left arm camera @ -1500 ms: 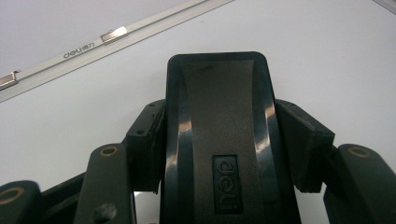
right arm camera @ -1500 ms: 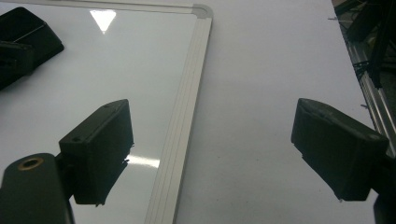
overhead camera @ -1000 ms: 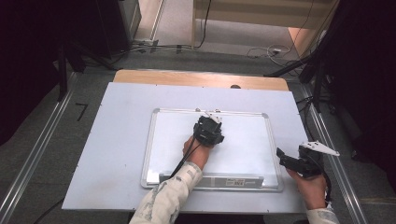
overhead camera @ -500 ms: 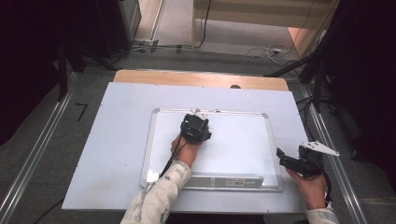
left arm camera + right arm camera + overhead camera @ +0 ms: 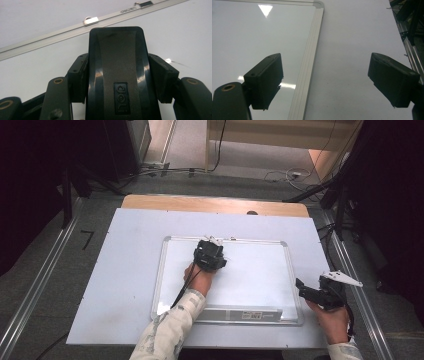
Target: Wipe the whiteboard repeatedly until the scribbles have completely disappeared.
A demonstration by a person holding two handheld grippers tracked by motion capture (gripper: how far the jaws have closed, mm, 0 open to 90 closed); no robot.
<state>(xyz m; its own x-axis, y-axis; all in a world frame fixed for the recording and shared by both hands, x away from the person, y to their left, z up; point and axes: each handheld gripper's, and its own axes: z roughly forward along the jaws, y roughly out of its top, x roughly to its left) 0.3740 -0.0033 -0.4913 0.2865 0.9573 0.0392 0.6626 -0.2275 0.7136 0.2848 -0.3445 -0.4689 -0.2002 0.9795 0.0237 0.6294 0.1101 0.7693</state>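
The left hand-held gripper (image 5: 214,251) is clenched around a black whiteboard eraser (image 5: 117,75) and presses it flat on the whiteboard (image 5: 260,270), near its far frame, probably to wipe the surface. The whiteboard lies flat in the middle of the table (image 5: 120,270). The right hand-held gripper (image 5: 305,290) waits released at the board's right edge, holding nothing, maybe to keep out of the way

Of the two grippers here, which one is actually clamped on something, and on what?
The left gripper, over the whiteboard: its jaws pinch a black eraser. The right gripper, beside the board's edge, stands open and empty.
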